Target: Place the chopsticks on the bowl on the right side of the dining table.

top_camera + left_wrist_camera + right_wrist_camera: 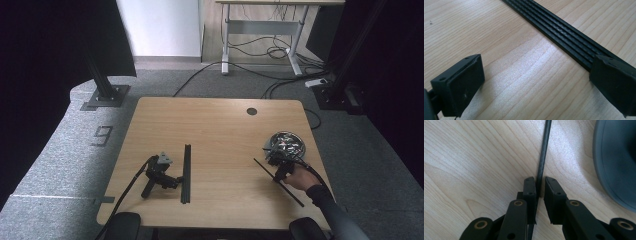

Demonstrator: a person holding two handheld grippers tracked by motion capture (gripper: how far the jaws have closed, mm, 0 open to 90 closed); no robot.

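Right gripper (274,169), held in a hand (301,177) near the right edge of the light wooden tabletop (220,125), with its jaws pinched together on a thin black rod (541,167) that lies flat on the wood and runs diagonally beside a round grey bowl of small metal parts (286,143). Left gripper (534,82), resting on the tabletop with no hand on it, its jaws wide apart, just beside a long flat black ribbed rail (186,172), one jaw overlapping the rail's edge.

a wooden table (215,130) carries a black slotted rail (186,173), a thin rod (278,182) and a bowl (286,143).
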